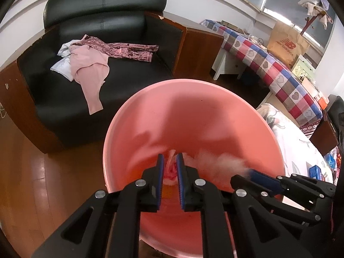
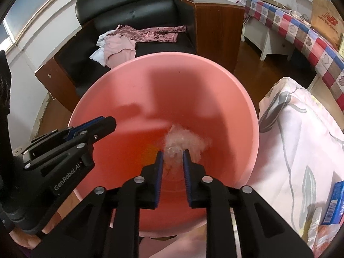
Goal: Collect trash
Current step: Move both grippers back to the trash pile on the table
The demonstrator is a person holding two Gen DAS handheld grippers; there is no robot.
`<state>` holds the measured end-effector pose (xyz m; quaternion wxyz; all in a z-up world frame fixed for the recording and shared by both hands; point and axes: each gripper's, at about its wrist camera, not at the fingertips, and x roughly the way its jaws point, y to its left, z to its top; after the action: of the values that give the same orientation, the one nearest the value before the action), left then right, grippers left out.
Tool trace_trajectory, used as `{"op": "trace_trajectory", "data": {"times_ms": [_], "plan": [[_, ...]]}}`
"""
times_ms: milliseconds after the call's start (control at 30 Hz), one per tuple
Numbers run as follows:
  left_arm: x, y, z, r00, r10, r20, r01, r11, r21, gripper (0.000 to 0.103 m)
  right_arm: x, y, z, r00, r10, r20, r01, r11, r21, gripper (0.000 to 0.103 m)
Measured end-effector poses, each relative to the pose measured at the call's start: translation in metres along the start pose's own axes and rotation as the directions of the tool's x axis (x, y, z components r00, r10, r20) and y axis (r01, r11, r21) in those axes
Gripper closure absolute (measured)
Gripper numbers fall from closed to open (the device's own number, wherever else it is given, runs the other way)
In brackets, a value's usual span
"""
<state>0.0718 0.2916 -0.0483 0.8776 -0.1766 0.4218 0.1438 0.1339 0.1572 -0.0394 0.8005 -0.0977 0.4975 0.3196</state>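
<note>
A pink plastic bin [image 1: 193, 107] [image 2: 163, 90] fills the middle of both views. Both grippers reach into its mouth side by side. My left gripper [image 1: 170, 161] has its jaws a little apart, with a crumpled pink-and-white wrapper [image 1: 171, 169] between them; I cannot tell whether they press on it. My right gripper [image 2: 173, 155] also has its jaws a little apart, with blurred clear plastic trash [image 2: 185, 142] at its tips. That plastic shows in the left wrist view [image 1: 217, 161] too. Something orange [image 2: 148, 152] lies at the bin's bottom.
A black leather armchair [image 1: 103, 21] with pink clothes [image 1: 90, 68] stands behind the bin. A bed with a floral sheet [image 2: 301, 150] is at the right, with a blue box [image 2: 335, 204] on it. A checked-cloth table [image 1: 268, 64] carries a paper bag [image 1: 286, 43]. The floor is wood.
</note>
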Motion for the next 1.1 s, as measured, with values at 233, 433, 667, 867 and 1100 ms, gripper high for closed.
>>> {"op": "trace_trajectory", "data": {"times_ms": [233, 433, 667, 867, 1100], "plan": [[-0.008, 0.0, 0.0, 1.0, 0.009, 0.008, -0.009, 1.0, -0.006, 0.083, -0.006, 0.0, -0.002, 1.0, 0.002, 0.01, -0.002, 1.0, -0.009, 0.069], [-0.022, -0.007, 0.0, 1.0, 0.003, 0.029, -0.003, 1.0, 0.012, 0.083, -0.023, -0.004, -0.008, 0.999, 0.004, 0.041, -0.004, 1.0, -0.006, 0.069], [-0.051, -0.021, -0.002, 0.997, -0.029, 0.067, 0.027, 0.999, 0.035, 0.083, -0.054, -0.014, -0.022, 0.995, -0.01, 0.094, 0.011, 1.0, -0.002, 0.069], [-0.076, -0.044, -0.012, 0.994, -0.071, 0.086, 0.064, 0.995, 0.078, 0.083, -0.088, -0.025, -0.042, 0.989, -0.021, 0.144, 0.019, 1.0, 0.016, 0.069], [-0.1, -0.083, -0.031, 0.986, -0.147, 0.079, 0.134, 0.979, 0.151, 0.082, -0.121, -0.044, -0.073, 0.982, -0.058, 0.182, 0.047, 0.997, 0.061, 0.069]]}}
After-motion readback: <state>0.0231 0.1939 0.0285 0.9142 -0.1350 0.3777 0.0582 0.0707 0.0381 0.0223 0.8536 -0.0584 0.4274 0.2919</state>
